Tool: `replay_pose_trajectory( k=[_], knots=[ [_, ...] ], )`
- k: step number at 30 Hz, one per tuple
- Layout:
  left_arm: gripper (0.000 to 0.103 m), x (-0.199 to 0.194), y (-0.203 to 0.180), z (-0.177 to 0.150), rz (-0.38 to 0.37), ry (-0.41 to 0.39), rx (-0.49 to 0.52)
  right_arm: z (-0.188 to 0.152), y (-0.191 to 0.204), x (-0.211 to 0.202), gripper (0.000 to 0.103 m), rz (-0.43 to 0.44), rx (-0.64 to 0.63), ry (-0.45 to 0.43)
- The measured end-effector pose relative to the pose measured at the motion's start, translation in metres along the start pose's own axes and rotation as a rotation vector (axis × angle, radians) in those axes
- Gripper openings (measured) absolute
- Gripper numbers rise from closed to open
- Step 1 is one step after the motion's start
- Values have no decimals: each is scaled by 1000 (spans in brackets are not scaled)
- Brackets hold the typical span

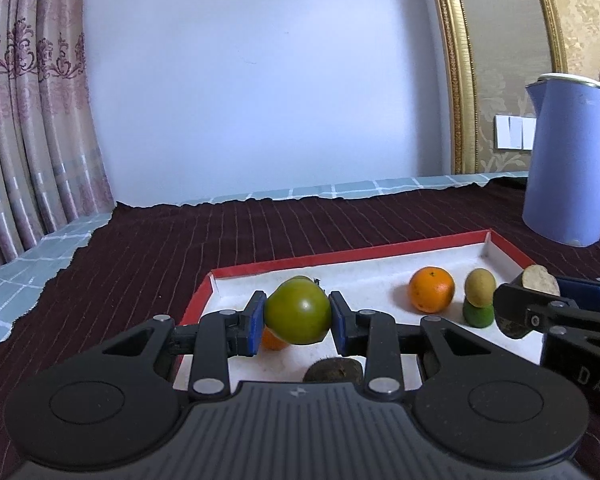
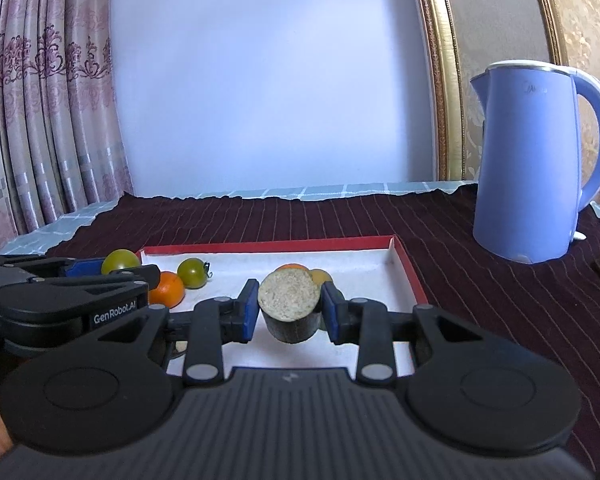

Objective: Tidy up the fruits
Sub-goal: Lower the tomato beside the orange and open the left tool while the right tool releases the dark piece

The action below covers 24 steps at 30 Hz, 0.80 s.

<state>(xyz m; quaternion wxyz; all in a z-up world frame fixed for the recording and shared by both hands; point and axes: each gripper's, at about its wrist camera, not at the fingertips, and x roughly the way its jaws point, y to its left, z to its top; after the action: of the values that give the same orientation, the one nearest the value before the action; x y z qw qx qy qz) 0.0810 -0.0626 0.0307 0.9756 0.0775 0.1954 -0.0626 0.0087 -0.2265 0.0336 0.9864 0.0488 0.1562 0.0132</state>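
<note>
Plain pale wall [image 1: 260, 80] straight ahead, washed in soft bluish daylight. Pleated pink curtain [image 1: 28, 120] with a dark floral border hanging at far left. Curved gilt frame [image 1: 456, 80] rising at right, beige damask wallpaper [image 1: 500, 40] beyond it, white wall switch [image 1: 514, 132] set low there. Below, counter [image 1: 40, 264] under pale blue checked cloth, overlaid by dark maroon striped cloth [image 1: 220, 232]. Lavender-blue electric kettle [image 2: 532, 160] standing at right.
</note>
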Motion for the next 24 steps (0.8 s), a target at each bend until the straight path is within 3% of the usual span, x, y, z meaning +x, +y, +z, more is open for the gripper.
replay_pose_trajectory(
  k=[24],
  knots=[
    [33,34,3,11,35,59,-10,19,11,23,31,-21,-47,-2]
  ],
)
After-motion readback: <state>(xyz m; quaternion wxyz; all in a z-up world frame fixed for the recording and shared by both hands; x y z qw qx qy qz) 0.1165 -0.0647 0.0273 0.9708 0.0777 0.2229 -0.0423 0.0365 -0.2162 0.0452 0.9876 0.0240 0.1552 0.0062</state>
